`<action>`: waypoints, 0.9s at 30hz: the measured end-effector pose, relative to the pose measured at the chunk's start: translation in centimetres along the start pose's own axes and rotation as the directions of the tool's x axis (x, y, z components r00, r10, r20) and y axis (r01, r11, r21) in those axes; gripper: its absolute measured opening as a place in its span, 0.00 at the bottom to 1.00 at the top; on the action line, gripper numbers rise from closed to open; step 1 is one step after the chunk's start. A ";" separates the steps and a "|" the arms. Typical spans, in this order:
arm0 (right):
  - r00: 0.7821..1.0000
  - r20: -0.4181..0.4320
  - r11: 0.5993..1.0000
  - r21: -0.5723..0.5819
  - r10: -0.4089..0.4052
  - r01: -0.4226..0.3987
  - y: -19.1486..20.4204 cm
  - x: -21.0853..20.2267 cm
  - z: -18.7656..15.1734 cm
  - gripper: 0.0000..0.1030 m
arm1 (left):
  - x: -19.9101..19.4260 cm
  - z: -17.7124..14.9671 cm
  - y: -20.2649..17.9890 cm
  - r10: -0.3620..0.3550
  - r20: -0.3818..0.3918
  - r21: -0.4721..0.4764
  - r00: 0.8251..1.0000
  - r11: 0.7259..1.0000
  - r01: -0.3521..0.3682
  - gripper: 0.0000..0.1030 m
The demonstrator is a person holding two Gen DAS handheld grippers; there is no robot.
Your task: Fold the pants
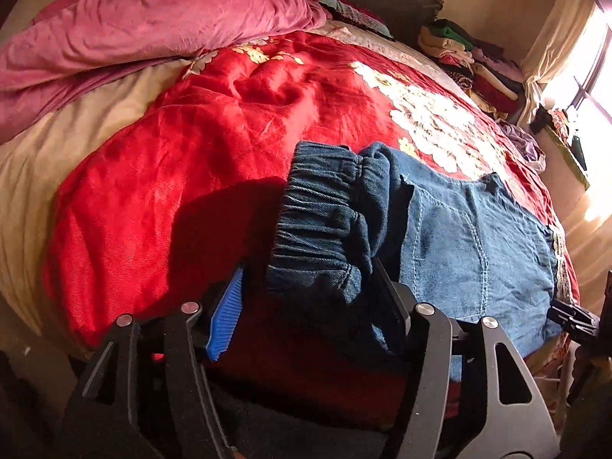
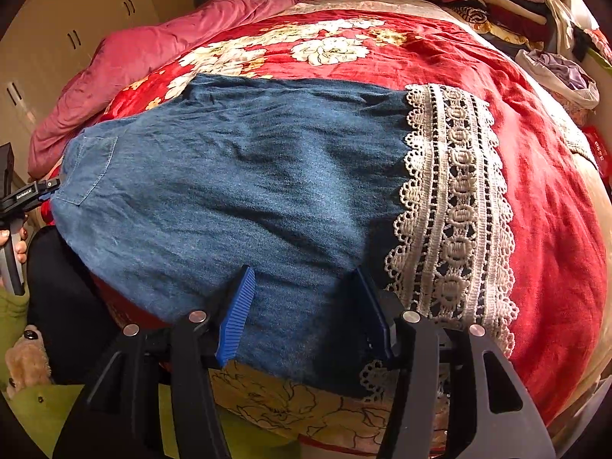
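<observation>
Denim pants (image 2: 237, 191) with lace hems (image 2: 455, 206) lie across a red floral bedspread (image 1: 229, 122) — left gripper (image 1: 306, 287) fingers released around the elastic waistband (image 1: 321, 214), right gripper (image 2: 302, 306) fingers parted over one leg.

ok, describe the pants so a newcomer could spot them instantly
Start at the bed's red floral blanket. On its near edge lie the denim pants, spread flat. Blue denim, a gathered elastic waistband and a white lace hem set them apart from the pink duvet and the folded clothes pile.
</observation>
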State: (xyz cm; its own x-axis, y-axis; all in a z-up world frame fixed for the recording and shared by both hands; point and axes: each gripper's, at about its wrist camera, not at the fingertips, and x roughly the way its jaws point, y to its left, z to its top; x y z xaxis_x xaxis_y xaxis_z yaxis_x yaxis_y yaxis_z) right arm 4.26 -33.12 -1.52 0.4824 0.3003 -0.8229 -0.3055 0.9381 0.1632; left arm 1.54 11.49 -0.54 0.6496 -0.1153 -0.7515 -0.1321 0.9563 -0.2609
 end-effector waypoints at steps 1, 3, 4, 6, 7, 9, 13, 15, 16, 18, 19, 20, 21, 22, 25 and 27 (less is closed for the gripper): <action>1.000 0.003 1.000 0.004 0.007 -0.007 -0.1 -0.2 0.1 0.51 | -0.7 0.2 0.0 0.020 0.024 0.000 1.000 1.000 -0.020 0.57; 0.999 0.027 1.000 0.016 0.022 -0.022 -0.1 -1.1 0.1 0.51 | -2.7 0.7 -0.7 0.070 0.089 0.029 0.994 0.997 -0.073 0.57; 0.998 0.050 0.999 0.018 0.028 -0.029 -0.1 -1.7 0.3 0.51 | -3.7 0.9 -1.3 0.070 0.118 0.041 0.990 0.996 -0.076 0.57; 0.996 0.087 1.000 0.011 0.024 -0.025 0.0 -2.6 0.6 0.51 | -5.1 1.6 -2.8 0.044 0.155 0.076 0.987 0.996 -0.057 0.62; 0.995 0.103 1.000 0.008 0.020 -0.021 0.0 -2.9 0.9 0.51 | -5.4 1.8 -4.0 0.025 0.163 0.105 0.986 0.994 -0.042 0.64; 0.992 0.123 1.000 -0.004 0.014 -0.014 0.2 -3.2 1.6 0.51 | -5.2 2.3 -6.9 -0.027 0.156 0.178 0.987 0.984 -0.001 0.66; 0.991 0.133 1.000 -0.018 0.003 -0.001 0.4 -2.6 3.3 0.52 | -1.9 2.2 -13.1 -0.140 0.046 0.309 0.989 0.944 0.119 0.69; 0.992 0.128 1.000 -0.013 -0.005 0.006 0.4 -2.0 3.9 0.54 | 0.5 1.6 -15.8 -0.167 -0.025 0.356 0.986 0.920 0.165 0.69; 0.993 0.117 1.000 -0.009 -0.009 0.010 0.2 -1.6 4.0 0.54 | 1.9 1.1 -17.1 -0.164 -0.062 0.388 0.984 0.905 0.175 0.69; 0.996 0.084 1.000 0.010 -0.030 0.030 -0.3 -0.7 3.9 0.54 | 4.2 -0.2 -18.5 -0.135 -0.112 0.432 0.985 0.886 0.170 0.69; 0.998 0.057 0.999 0.021 -0.040 0.039 -0.8 -0.1 3.7 0.54 | 5.4 -0.9 -18.9 -0.113 -0.139 0.448 0.984 0.879 0.164 0.69; 0.999 0.035 0.999 0.033 -0.041 0.040 -1.2 0.5 3.3 0.54 | 6.5 -1.6 -18.9 -0.087 -0.159 0.457 0.984 0.877 0.151 0.71; 0.999 0.034 0.999 0.044 -0.026 0.025 -1.7 0.8 3.0 0.54 | 7.1 -2.2 -18.5 -0.070 -0.164 0.464 0.984 0.875 0.140 0.71; 0.999 0.052 0.999 0.052 -0.011 0.009 -1.9 0.9 2.6 0.54 | 7.6 -2.6 -18.3 -0.063 -0.158 0.470 0.985 0.873 0.132 0.72; 0.997 0.066 0.999 0.018 -0.035 0.034 -1.6 1.4 2.2 0.54 | 7.7 -3.6 -18.1 -0.050 -0.116 0.492 0.992 0.865 0.101 0.74; 0.997 0.065 0.999 0.008 -0.047 0.047 -1.2 1.2 2.3 0.54 | 7.2 -3.6 -18.0 -0.058 -0.102 0.492 0.993 0.864 0.101 0.74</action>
State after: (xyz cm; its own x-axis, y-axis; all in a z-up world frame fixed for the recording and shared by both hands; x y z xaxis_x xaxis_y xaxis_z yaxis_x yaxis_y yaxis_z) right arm 7.12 -33.50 -1.48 0.5488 0.2660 -0.7925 -0.2762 0.9525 0.1284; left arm 5.93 -7.48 -3.47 0.5763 -0.1975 -0.7930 0.3203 0.9473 -0.0032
